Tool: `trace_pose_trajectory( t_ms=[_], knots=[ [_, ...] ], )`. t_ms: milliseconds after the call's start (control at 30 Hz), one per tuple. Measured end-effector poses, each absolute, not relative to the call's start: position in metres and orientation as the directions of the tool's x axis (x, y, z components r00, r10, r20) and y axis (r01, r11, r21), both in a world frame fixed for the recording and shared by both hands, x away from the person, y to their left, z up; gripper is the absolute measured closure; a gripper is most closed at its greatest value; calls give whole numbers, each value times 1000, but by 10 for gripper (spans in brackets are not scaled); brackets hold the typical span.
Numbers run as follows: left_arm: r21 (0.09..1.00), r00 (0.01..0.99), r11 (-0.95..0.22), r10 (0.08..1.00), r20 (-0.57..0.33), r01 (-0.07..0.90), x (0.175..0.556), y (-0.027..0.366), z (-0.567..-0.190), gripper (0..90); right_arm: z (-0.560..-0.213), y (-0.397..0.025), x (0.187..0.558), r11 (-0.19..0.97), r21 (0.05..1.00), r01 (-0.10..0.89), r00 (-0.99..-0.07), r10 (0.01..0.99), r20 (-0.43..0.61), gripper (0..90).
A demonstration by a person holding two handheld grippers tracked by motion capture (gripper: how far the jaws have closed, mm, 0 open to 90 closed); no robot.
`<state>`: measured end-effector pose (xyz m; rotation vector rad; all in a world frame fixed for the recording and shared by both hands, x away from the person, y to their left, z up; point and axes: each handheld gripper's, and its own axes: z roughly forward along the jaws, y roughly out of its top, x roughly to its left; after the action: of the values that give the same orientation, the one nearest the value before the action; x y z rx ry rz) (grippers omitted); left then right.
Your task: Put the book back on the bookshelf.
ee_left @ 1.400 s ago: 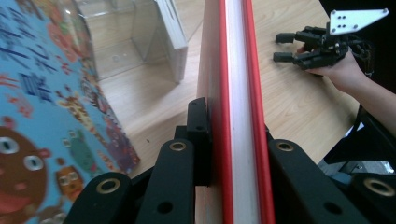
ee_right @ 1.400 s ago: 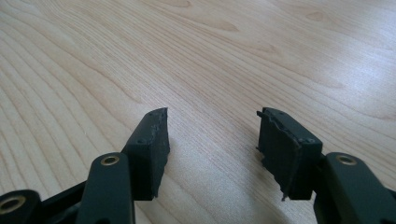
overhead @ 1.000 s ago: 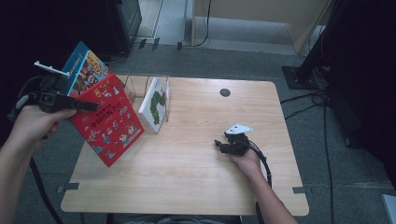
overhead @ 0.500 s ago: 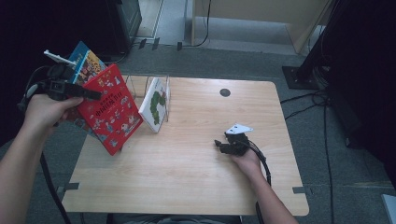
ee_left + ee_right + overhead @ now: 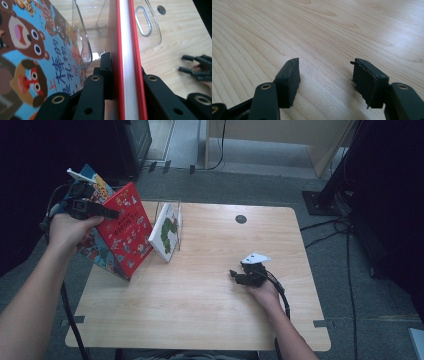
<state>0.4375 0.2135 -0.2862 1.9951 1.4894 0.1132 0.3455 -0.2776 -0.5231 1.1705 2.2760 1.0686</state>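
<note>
— One book [image 5: 166,233] stands in the clear rack [image 5: 170,206]. And the red book [image 5: 125,227]?
— Clamped in the left gripper's [image 5: 102,211] fingers at the table's [image 5: 210,315] left edge, not yet racked; right gripper [image 5: 236,275] rests, fingers apart.

Both forearms are bare, with no sleeve in sight. The left black two-jaw gripper [image 5: 102,211] carries a white plate on top and a dark cable trailing down past the wrist. Its matte black linkage arms bear brass-coloured rivets. The right black two-jaw gripper [image 5: 235,276] wears a pale grey three-cornered plate, and a thick black cable loops back along the forearm. Its blocky black rubber pads [image 5: 289,81] look worn and ragged at the edges.
</note>
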Motion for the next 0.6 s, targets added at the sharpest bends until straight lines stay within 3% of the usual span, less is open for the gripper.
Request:
trace_pose_trajectory(
  t_ms=[333, 400, 600],
  knots=[
    [541, 359, -162, 890, -281, 825, 449, 208, -299, 793, -523, -277, 345, 375, 765, 524, -591, 807, 10, 385],
    [518, 371, -176, 878, -301, 837, 450, 208, -298, 779, -523, -276, 344, 379, 766, 520, -589, 808, 0, 385],
    [449, 410, -270, 877, -252, 852, 452, 200, -294, 757, -523, -275, 343, 385, 769, 511, -588, 809, -14, 387]
  ],
)
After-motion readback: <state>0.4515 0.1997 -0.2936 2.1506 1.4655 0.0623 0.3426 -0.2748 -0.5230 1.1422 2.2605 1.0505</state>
